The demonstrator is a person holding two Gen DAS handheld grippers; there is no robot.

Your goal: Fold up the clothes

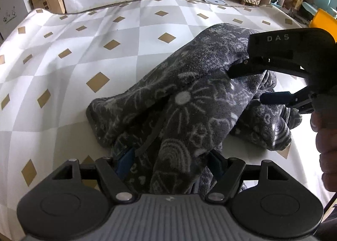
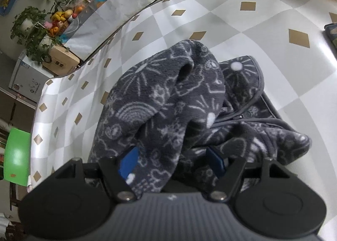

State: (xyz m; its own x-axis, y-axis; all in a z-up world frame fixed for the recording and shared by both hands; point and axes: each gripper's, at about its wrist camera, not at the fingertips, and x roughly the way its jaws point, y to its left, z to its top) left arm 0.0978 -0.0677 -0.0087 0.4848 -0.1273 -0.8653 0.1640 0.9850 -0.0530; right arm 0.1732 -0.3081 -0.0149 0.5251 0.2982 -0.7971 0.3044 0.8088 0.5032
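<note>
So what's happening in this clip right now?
A person with a handheld gripper in each hand is handling a grey patterned fleece garment on a checkered tablecloth. The left gripper and the right gripper each have fleece between the jaws. The garment is bunched, not yet folded flat.

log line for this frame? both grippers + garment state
step: fold clothes | left gripper: shut on fleece garment | right gripper: shut on fleece garment | garment: bunched, partly lifted off checkered tablecloth
</note>
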